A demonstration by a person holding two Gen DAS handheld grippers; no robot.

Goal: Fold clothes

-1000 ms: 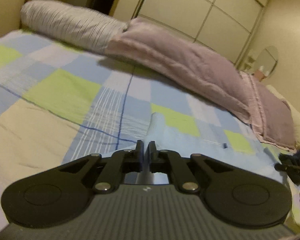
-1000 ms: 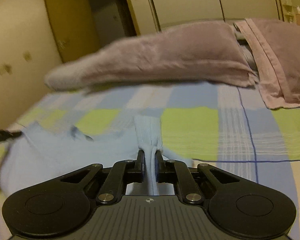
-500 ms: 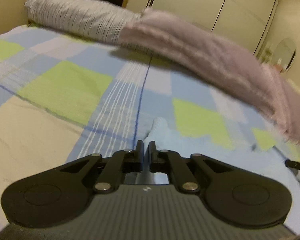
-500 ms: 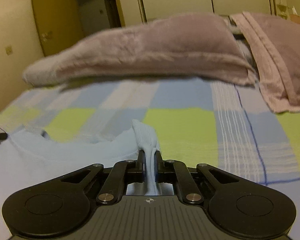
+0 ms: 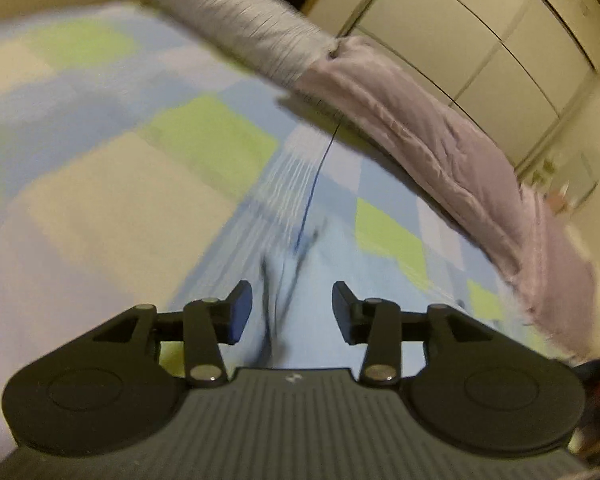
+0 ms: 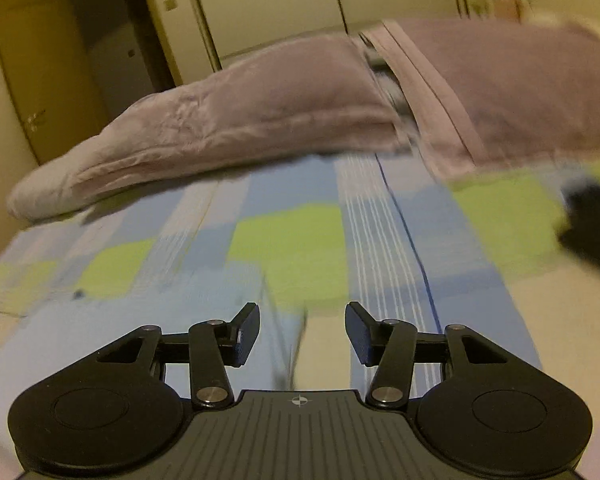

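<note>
A light blue garment (image 5: 300, 312) lies on the checked bedspread (image 5: 120, 208), blurred by motion. In the left wrist view my left gripper (image 5: 292, 312) hangs just over one end of it, its jaws opening, the cloth lying between the pads without being pressed. In the right wrist view the same garment (image 6: 112, 320) spreads to the lower left, and a narrow edge of it runs between the parted fingers of my right gripper (image 6: 302, 332), whose jaws are also opening. Neither pair of pads presses on the cloth.
A long mauve bolster (image 6: 240, 120) and a mauve pillow (image 6: 520, 88) lie across the far side of the bed, with a grey striped pillow (image 5: 236, 28) beside them. Pale wardrobe doors (image 5: 480, 40) stand behind. A dark blurred shape (image 6: 592, 228) sits at the right edge.
Both grippers were shut on folds of the light blue garment and now stand parted, with the cloth dropped onto the bedspread. Both views have rolled and shifted across the bed.
</note>
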